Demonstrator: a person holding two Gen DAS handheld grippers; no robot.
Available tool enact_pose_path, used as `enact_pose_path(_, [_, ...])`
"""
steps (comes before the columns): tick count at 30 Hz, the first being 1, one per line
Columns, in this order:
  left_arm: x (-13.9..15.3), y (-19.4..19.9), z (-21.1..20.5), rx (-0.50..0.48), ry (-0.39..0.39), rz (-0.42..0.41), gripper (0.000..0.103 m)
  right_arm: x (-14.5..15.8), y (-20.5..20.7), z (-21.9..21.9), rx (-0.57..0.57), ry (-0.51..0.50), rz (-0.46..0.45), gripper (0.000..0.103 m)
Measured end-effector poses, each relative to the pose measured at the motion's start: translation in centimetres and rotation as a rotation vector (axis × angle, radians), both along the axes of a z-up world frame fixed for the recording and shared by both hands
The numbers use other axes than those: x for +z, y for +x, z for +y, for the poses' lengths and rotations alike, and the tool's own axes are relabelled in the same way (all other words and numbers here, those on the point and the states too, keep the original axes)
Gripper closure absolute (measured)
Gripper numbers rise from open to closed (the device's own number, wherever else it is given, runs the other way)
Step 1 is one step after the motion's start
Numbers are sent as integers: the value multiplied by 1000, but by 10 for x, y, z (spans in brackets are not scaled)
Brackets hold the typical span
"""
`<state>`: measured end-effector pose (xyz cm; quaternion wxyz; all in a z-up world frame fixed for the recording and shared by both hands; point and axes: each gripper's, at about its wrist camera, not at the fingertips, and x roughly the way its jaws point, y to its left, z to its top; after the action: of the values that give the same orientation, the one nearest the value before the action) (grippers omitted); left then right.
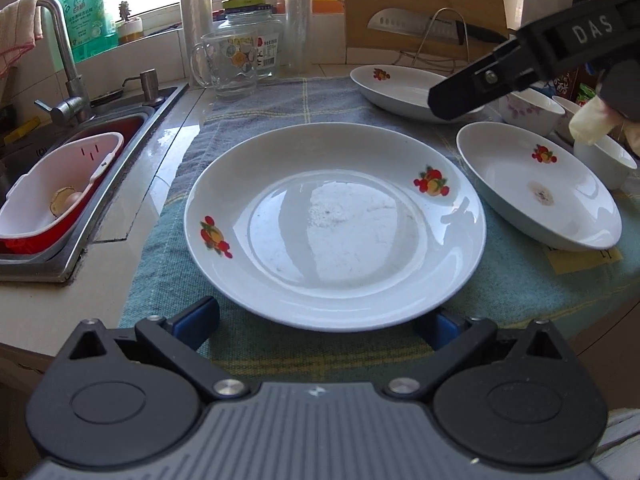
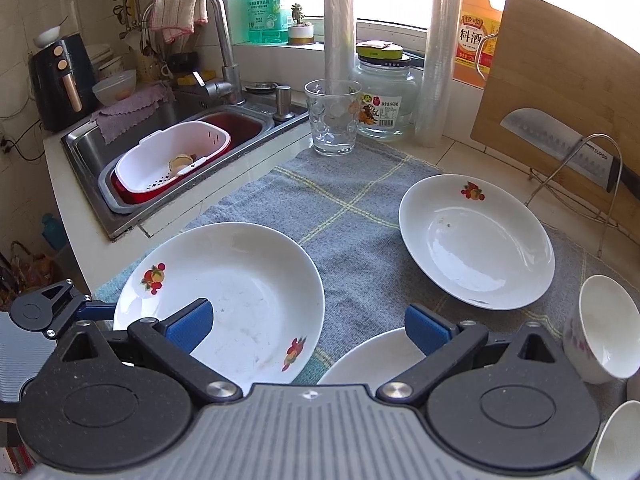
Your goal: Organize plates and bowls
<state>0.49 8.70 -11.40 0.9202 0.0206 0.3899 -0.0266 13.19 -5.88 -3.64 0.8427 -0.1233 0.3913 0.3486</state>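
Note:
A large white plate with fruit prints [image 1: 336,224] lies on the grey-blue cloth [image 1: 272,108]; it also shows in the right wrist view [image 2: 240,292]. My left gripper [image 1: 320,322] is open, its blue fingers at the plate's near rim on either side. Two more fruit-print plates lie to the right [image 1: 536,188] and far right [image 1: 400,88]; the far one shows in the right wrist view [image 2: 476,240]. White bowls [image 1: 532,108] [image 2: 604,328] stand at the right edge. My right gripper [image 2: 308,330] is open and empty, above the plates.
A sink [image 2: 168,120] with a white basket in a red tub [image 2: 172,160] is on the left. A glass mug [image 1: 228,64], a jar [image 2: 384,96], plastic rolls, a cutting board and a cleaver [image 2: 560,144] on a wire rack line the back.

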Motion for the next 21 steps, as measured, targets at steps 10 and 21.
enact_pose_path(10, [0,5,3,-47,-1,0,0,-20,35,24,100,42,89,0])
enact_pose_path(21, [-1,4,7,-84,-9,-23,1,-36,77,56,289,70,243,3])
